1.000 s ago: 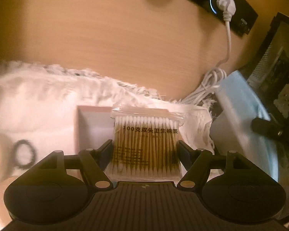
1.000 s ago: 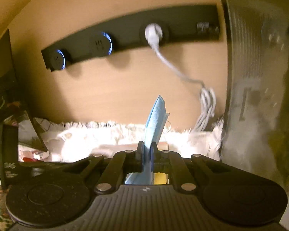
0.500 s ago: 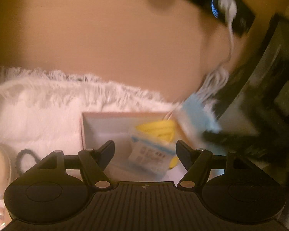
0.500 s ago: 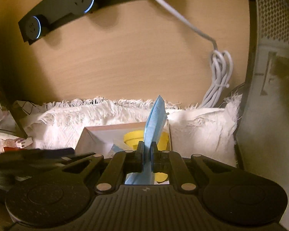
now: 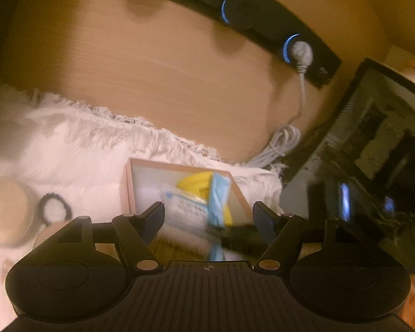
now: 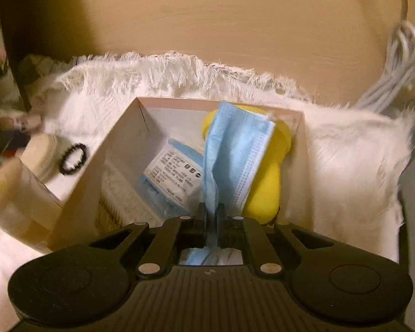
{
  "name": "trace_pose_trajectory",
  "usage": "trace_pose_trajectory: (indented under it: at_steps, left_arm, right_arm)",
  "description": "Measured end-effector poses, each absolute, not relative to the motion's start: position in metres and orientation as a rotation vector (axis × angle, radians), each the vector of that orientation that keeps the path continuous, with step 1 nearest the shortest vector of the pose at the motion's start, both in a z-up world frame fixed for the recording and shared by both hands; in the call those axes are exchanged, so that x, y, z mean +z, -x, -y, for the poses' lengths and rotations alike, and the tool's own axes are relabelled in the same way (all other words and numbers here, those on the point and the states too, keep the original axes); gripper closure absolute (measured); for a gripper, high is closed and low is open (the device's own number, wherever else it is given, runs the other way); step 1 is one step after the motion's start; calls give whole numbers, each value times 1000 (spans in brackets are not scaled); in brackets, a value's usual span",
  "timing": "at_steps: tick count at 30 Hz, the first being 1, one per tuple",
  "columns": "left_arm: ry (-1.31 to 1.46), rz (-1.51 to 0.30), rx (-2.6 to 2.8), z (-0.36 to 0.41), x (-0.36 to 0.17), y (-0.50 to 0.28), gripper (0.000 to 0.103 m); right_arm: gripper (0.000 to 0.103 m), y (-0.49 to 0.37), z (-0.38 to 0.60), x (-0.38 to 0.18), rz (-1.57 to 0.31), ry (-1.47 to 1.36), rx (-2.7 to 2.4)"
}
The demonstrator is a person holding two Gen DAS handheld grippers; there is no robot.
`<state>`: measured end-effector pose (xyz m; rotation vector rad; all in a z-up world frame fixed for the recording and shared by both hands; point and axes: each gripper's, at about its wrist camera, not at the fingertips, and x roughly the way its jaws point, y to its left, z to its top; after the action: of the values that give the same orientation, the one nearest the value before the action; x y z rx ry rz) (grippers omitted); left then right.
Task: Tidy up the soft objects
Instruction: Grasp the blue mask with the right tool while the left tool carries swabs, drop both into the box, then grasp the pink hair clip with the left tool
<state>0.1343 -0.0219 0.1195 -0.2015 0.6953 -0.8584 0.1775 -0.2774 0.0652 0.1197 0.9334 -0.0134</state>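
My right gripper (image 6: 212, 215) is shut on a blue face mask (image 6: 235, 149) and holds it down inside the open pink box (image 6: 119, 138). The box also holds a yellow soft toy (image 6: 265, 188), a packaged mask (image 6: 174, 177) and a pack of cotton swabs (image 6: 119, 196). My left gripper (image 5: 209, 213) is open and empty just above the box's (image 5: 179, 167) near side. In the left wrist view the mask (image 5: 218, 202), the toy (image 5: 196, 182) and the swabs (image 5: 179, 243) show blurred.
The box sits on a white fluffy rug (image 6: 345, 166). A black hair tie (image 6: 73, 158) and a beige jar (image 6: 41, 152) lie left of the box. A white coiled cable (image 5: 279, 144), a black power strip (image 5: 249, 11) and a dark case (image 5: 373, 166) stand behind and right.
My left gripper let go of the cotton swab pack into the box and drew back open. My right gripper moved down and forward, bringing the blue mask into the box.
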Motion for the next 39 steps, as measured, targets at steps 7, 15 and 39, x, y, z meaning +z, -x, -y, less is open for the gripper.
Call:
trace_pose_trajectory:
  at_steps: [7,15,39]
  left_arm:
    - [115,-687,-850,-35,107,-85,28]
    - [102,-801,-641,-97,50,-74,28]
    - [-242,-810,-552,-71,8,-177,33]
  right_arm:
    - [71,-178,292,109,-873,-287,85]
    - [90,-184,285,106,-921,-216,-86]
    - [60,-116,228,145,-834,-46,-47]
